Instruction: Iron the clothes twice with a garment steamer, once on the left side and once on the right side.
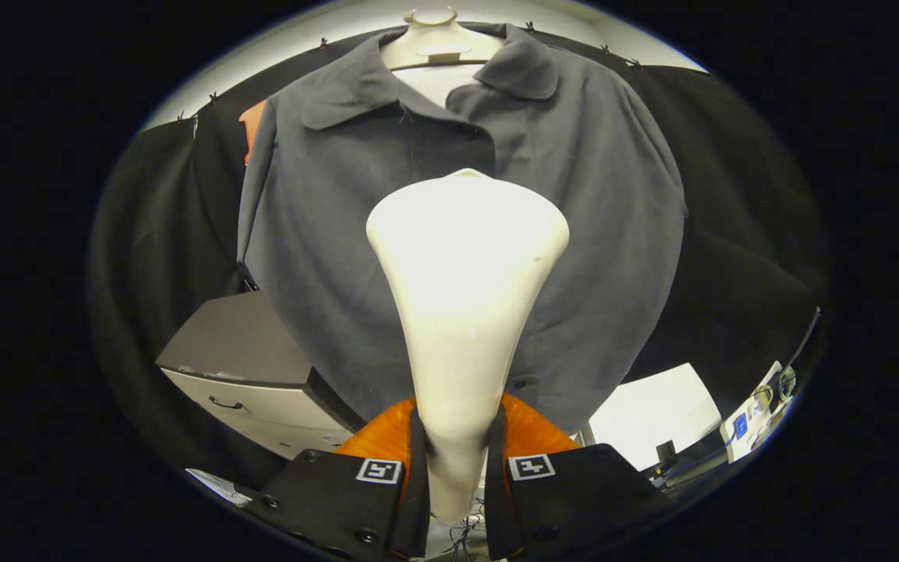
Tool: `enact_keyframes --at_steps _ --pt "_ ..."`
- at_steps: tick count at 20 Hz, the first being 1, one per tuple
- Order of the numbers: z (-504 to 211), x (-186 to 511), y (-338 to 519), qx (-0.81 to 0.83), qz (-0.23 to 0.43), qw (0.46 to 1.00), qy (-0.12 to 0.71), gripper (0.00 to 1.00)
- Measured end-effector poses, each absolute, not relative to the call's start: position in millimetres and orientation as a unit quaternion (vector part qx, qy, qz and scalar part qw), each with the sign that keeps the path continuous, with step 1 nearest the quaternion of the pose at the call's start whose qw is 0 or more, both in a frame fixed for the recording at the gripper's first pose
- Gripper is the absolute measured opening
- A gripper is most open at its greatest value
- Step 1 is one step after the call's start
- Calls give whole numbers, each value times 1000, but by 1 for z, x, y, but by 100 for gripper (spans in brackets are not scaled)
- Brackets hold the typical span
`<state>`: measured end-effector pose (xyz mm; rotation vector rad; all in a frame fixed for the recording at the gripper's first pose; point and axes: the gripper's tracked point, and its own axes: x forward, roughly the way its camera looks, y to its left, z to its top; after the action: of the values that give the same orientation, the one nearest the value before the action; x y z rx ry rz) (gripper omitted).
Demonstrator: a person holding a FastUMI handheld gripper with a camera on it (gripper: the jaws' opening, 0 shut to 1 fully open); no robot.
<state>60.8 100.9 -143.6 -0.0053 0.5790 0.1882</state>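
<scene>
A grey collared shirt [590, 234] hangs on a pale mannequin hanger [434, 43] straight ahead, its front facing me. My gripper [456, 460] is shut on the narrow handle of a white garment steamer [465, 265], both fingers pressing its sides. The steamer's wide head stands up in front of the shirt's button line, about at chest height and near the middle. I cannot tell whether the head touches the cloth. The steamer hides the shirt's lower middle.
A grey cabinet with a drawer handle [239, 359] stands to the lower left of the shirt. To the lower right sit a white panel [652, 414] and a small device with cables [754, 414]. Black cloth walls close the booth behind.
</scene>
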Motion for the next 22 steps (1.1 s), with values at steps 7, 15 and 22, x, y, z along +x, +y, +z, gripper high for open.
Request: enact_keyframes --at_steps 7,15,22 --pt "-88 88 70 -12 64 968 241 36" --pt "-74 127 27 -14 25 970 240 36" --pt "-99 141 22 1 39 963 268 36"
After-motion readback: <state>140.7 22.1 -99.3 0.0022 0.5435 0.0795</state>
